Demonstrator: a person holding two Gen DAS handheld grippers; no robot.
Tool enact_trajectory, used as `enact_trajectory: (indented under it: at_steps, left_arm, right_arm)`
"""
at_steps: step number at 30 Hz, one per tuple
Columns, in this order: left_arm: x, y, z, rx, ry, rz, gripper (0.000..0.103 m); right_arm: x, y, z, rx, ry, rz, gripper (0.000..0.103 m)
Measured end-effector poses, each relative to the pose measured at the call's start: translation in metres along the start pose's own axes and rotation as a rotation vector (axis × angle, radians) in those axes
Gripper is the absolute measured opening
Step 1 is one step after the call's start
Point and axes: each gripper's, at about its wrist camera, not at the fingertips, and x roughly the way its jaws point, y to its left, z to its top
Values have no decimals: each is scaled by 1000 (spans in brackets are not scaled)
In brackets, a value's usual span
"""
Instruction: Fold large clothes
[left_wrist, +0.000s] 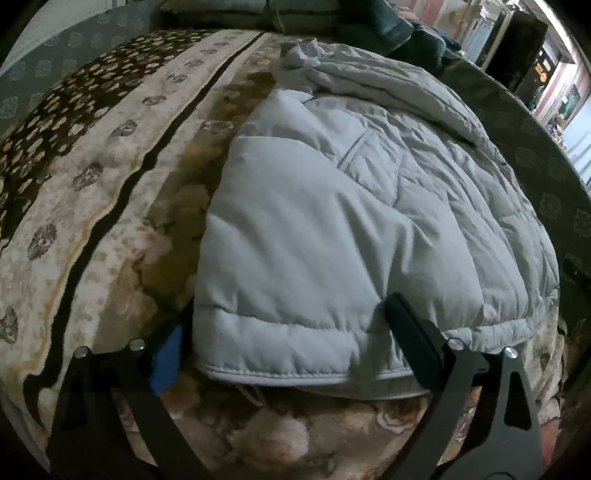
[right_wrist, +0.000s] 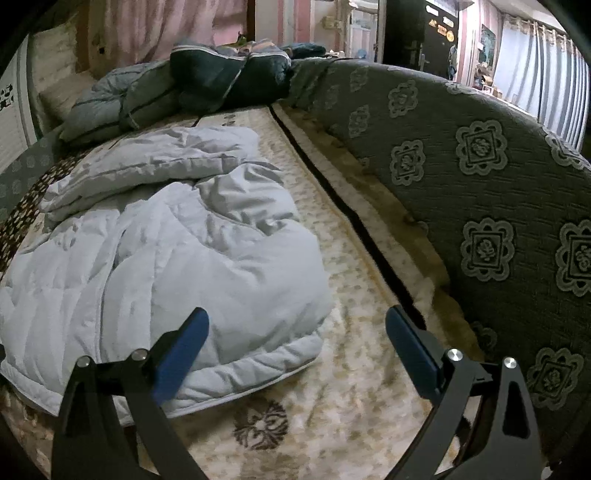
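No legible text, label, brand or number in either view. Round gold plaques on the dark door (right_wrist: 436, 33) are too small to read.

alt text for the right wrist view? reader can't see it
A crumpled pale grey padded jacket lies on a cream patterned blanket, left of centre. The right gripper is open and holds nothing, its blue-padded left finger over the jacket's near hem. A grey floral sofa back curves along the right, with darker clothes piled at the far end.

Bare blanket (right_wrist: 354, 369) right of jacket (right_wrist: 184, 258) — sofa back (right_wrist: 480, 192) beyond
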Motion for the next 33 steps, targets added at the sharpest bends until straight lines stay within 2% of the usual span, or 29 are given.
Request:
enact_trajectory:
  at_steps: [2,7,12,17,25,26,29,33]
  left_arm:
    - [0,-3,1,6,-3,-2,89]
    - [-6,-10,6,36,-16,-4,62]
    - [-3,-10,6,46,-13,7,62]
    - [2,-8,5,42,-11,10,65]
    - [7,-14,5,76,-3,44,66]
    - [8,-14,6,75,0,45,66]
    - [9,-16,7,78,8,47,66]
    - [12,-17,8,80,9,45,67]
  right_arm:
    - [4,-4,-2,-7,6,14,96]
    - [14,-14,-4,-55,11,24,96]
    - [23,-22,-6,-76,23,61,96]
    - [49,-34,-12,-16,83,187,96]
    - [73,-29,-23,17,143,268,95]
    - [72,-28,-24,19,135,273,93]
    - [74,-21,-25,18,140,340,68]
    - [75,-22,-24,33,144,362,66]
